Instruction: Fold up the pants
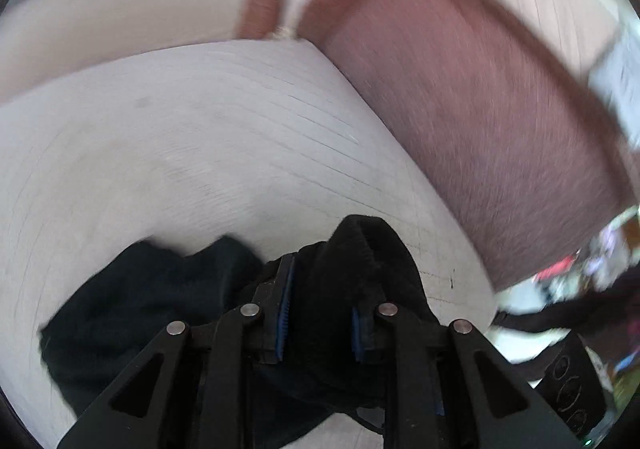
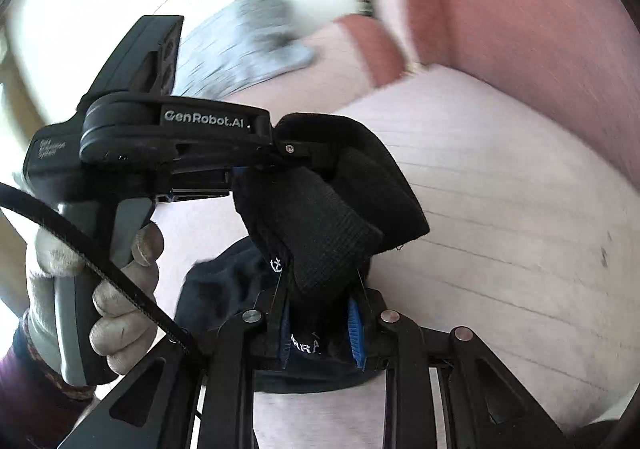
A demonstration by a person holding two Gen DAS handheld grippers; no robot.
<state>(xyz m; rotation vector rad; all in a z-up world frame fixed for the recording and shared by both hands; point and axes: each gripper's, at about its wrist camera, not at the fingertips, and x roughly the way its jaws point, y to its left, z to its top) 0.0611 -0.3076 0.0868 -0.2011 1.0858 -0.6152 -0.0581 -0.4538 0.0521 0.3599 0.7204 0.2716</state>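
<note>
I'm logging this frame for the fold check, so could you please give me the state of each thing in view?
Pants: black, bunched, gripped by both grippers, partly lifted off the table.
Left gripper: shut on the pants.
Right gripper: shut on the pants.
Table: pale, pants partly resting on it.
Grey cloth: lying crumpled at the far edge, blurred.

Left tongs (image 1: 322,313) around black pants (image 1: 348,273)

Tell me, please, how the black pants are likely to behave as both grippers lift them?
The black pants will probably flop: they bunch and droop around the right hand-held gripper. The knit cloth clamped in the left hand-held gripper likely grips well and seems light.
</note>
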